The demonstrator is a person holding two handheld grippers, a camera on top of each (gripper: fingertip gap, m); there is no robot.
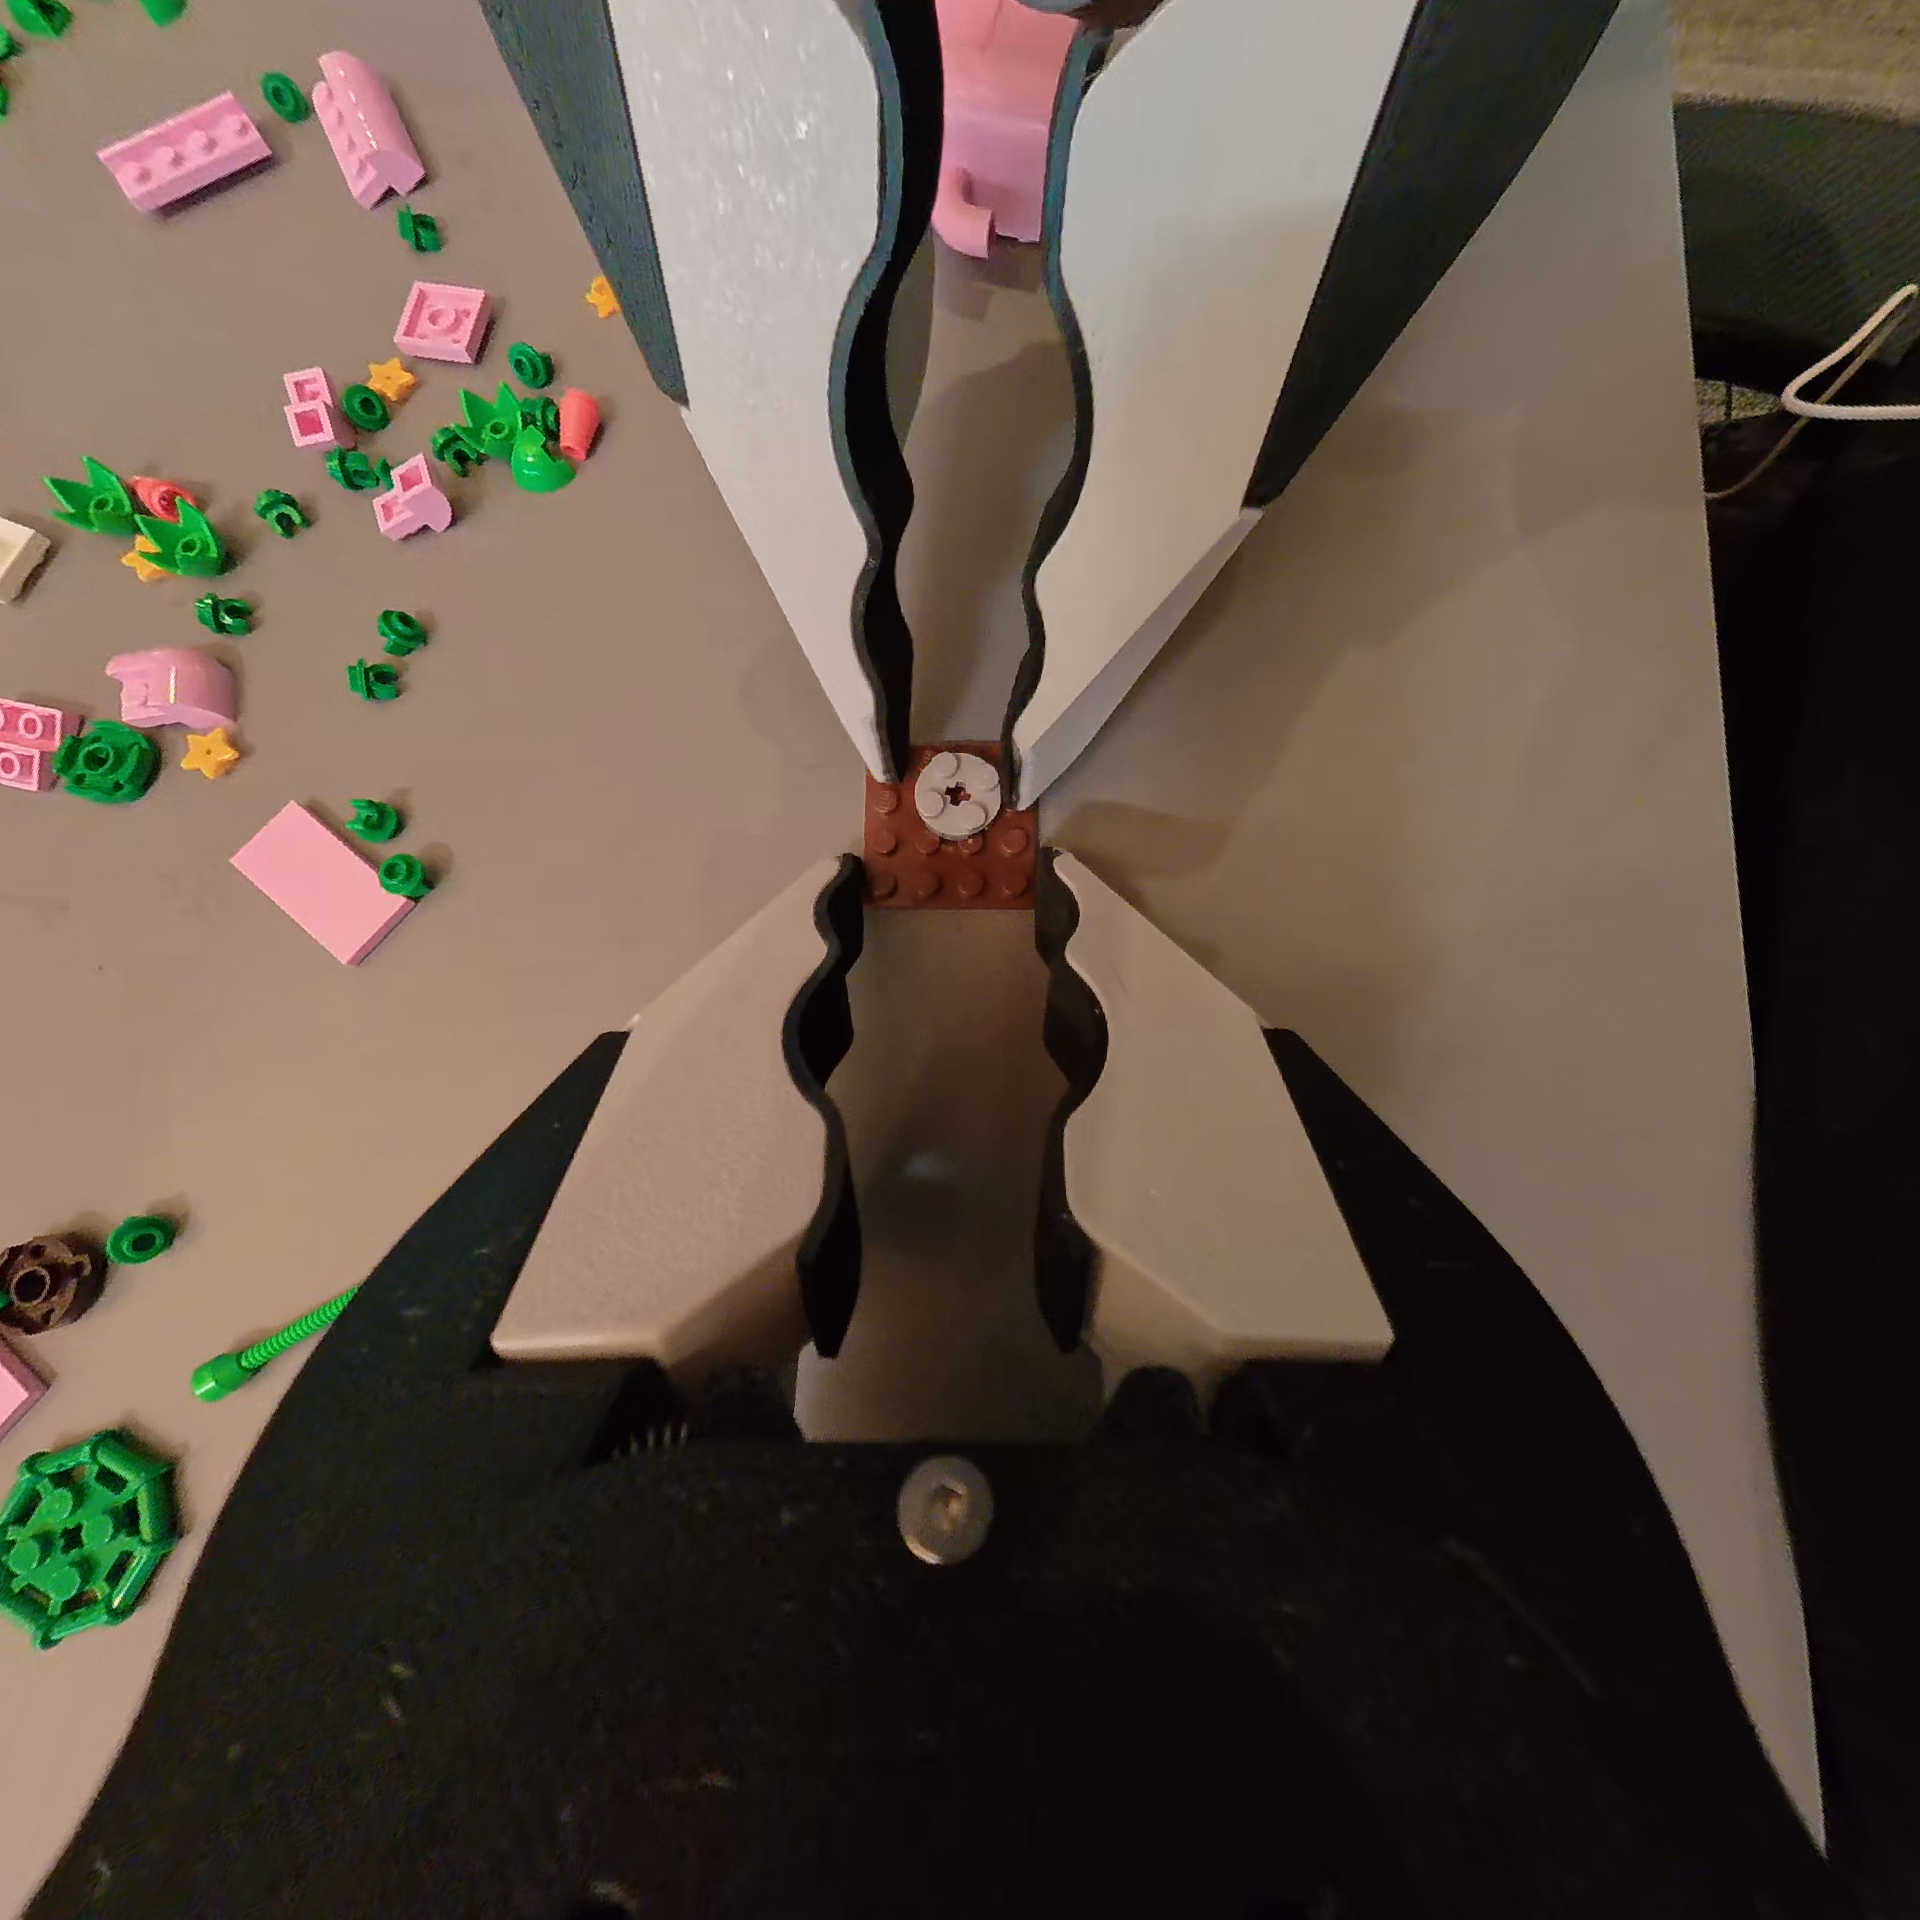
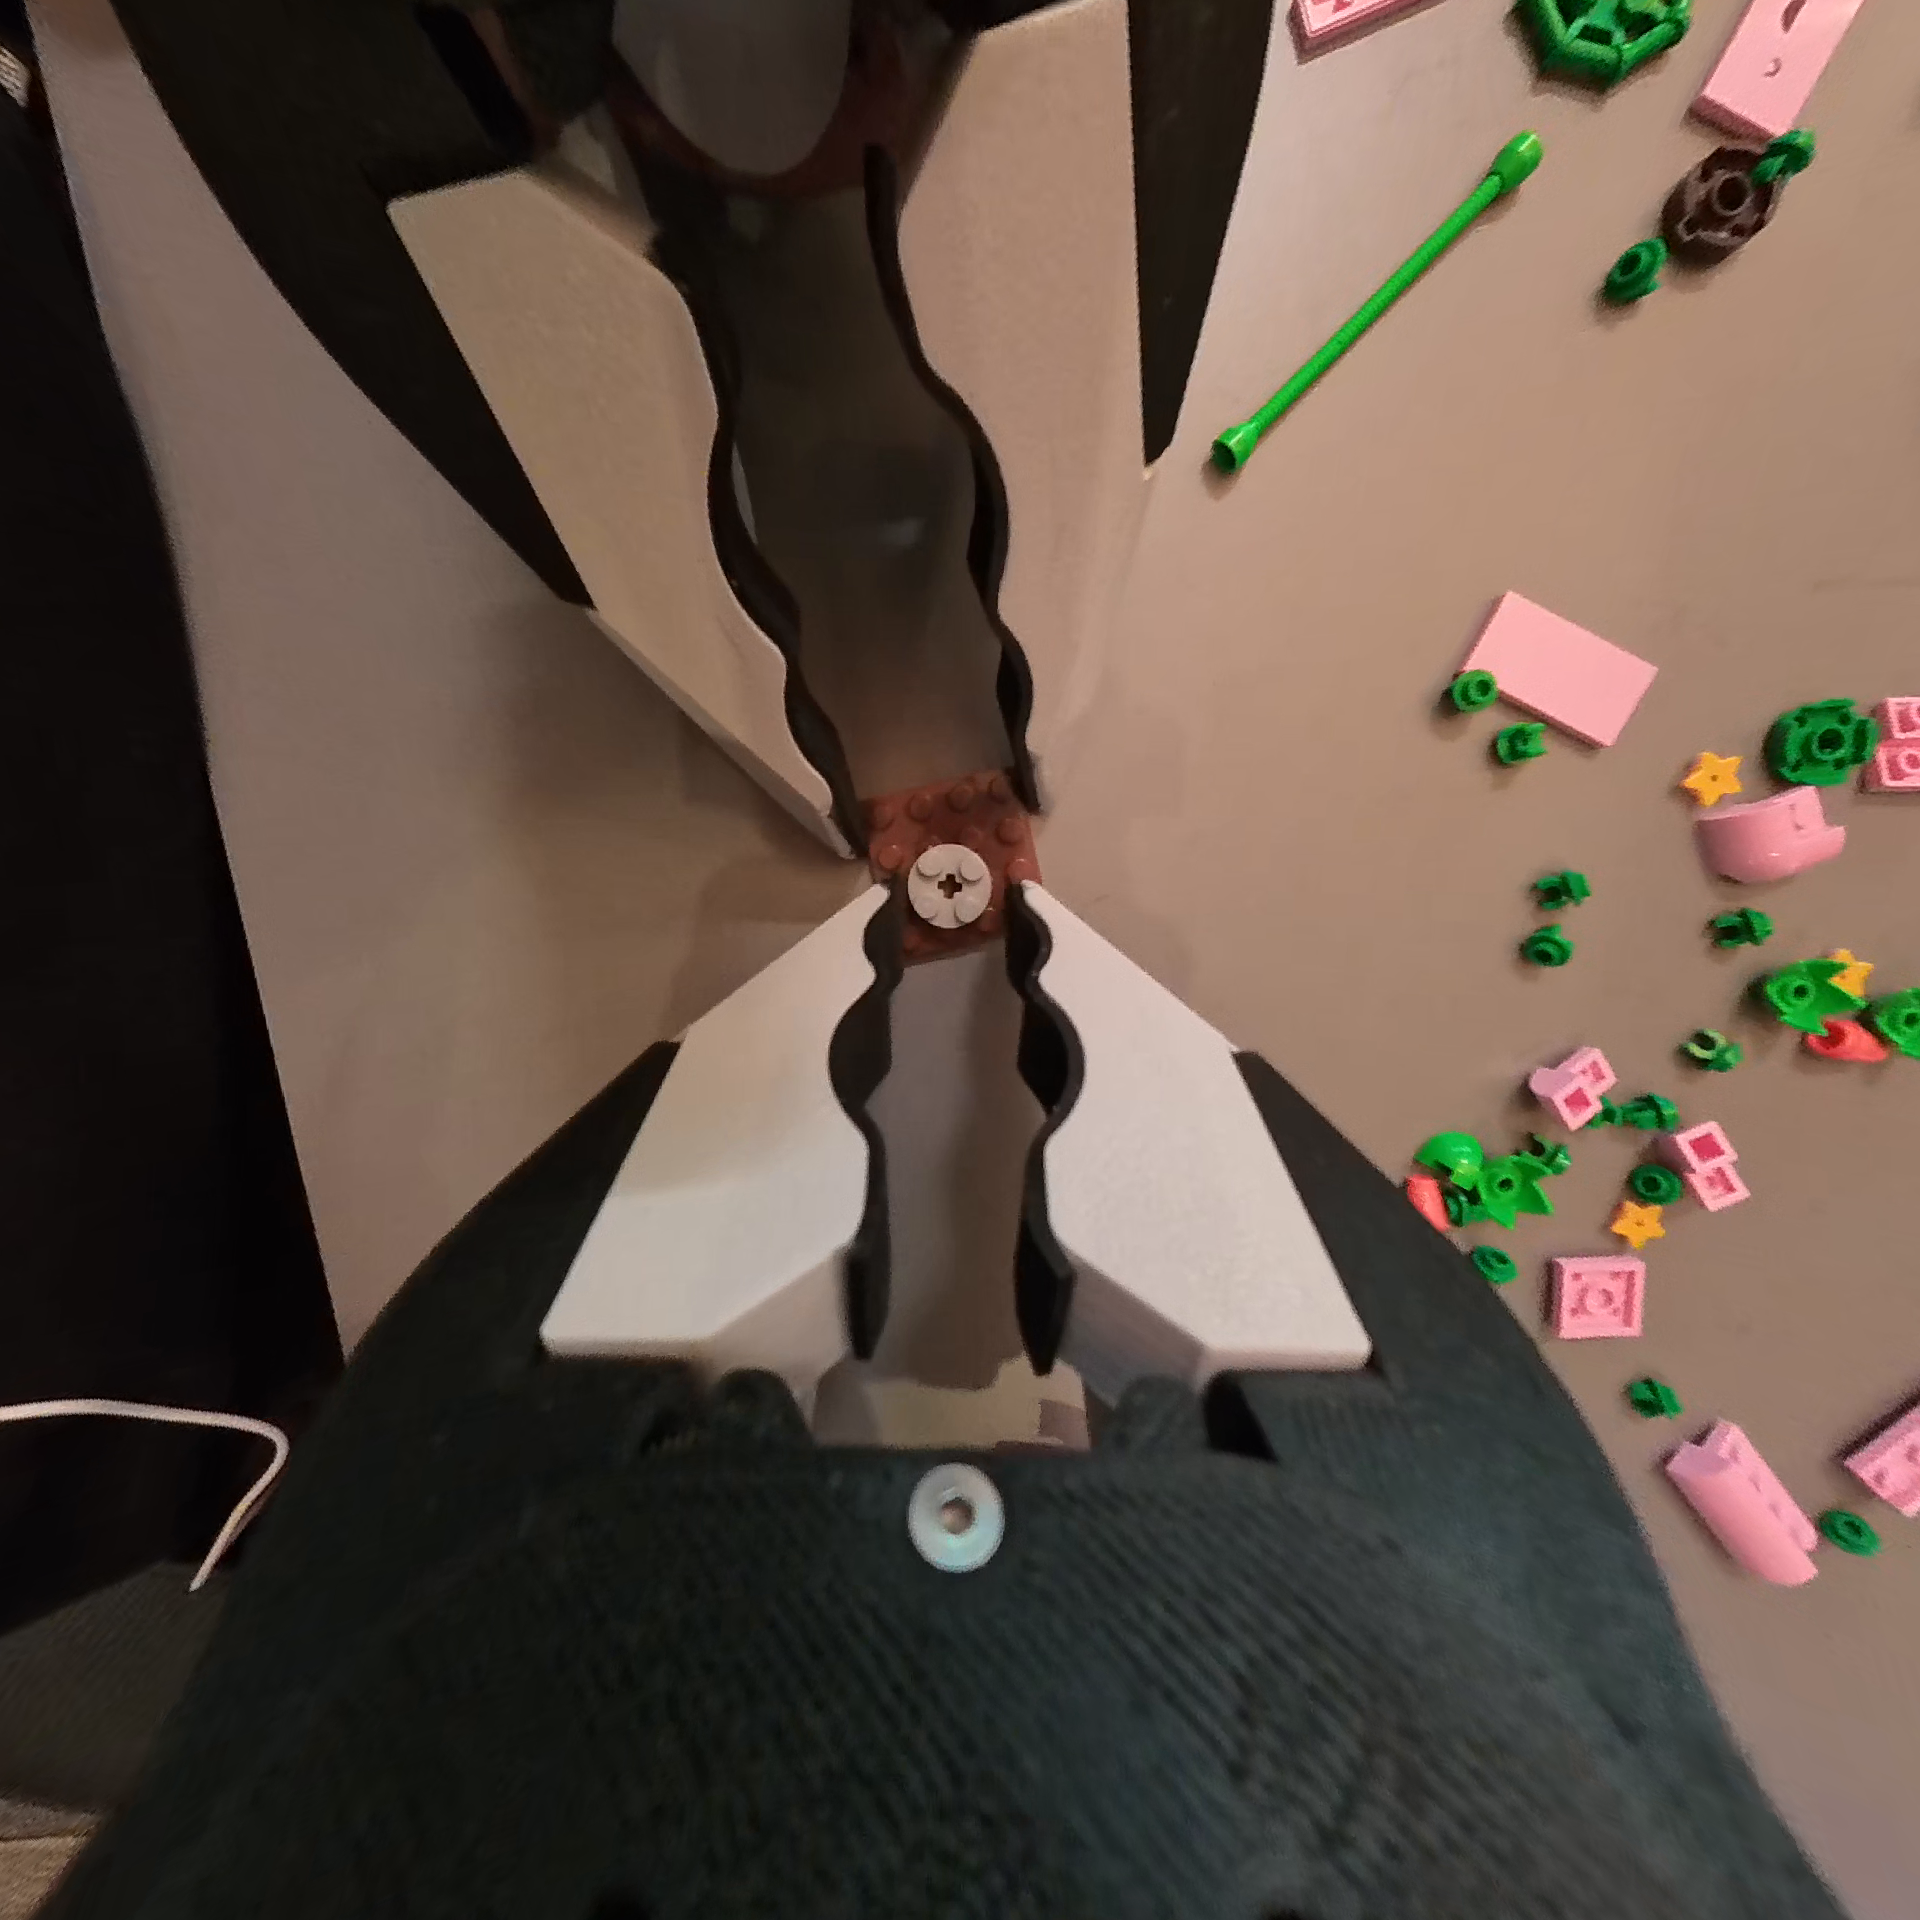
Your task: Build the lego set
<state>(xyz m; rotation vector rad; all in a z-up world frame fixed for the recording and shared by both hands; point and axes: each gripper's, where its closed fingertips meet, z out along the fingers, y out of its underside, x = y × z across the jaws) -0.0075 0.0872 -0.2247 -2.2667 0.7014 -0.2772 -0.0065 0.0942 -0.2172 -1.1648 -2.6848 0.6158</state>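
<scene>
Two tools meet over the surface (image 1: 582,1039): left tool (image 1: 951,862) narrowly clamps the brown plate (image 1: 951,883); right tool (image 2: 951,904) pinches the grey round plate (image 2: 951,885) seated on it. Light, rigid, slippery; grip by edges.

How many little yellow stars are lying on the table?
4. One star alone farthest up, one star below the pink square plate, one star half under green leaves, one star beside the pink curved piece. Others may be hidden.
</scene>
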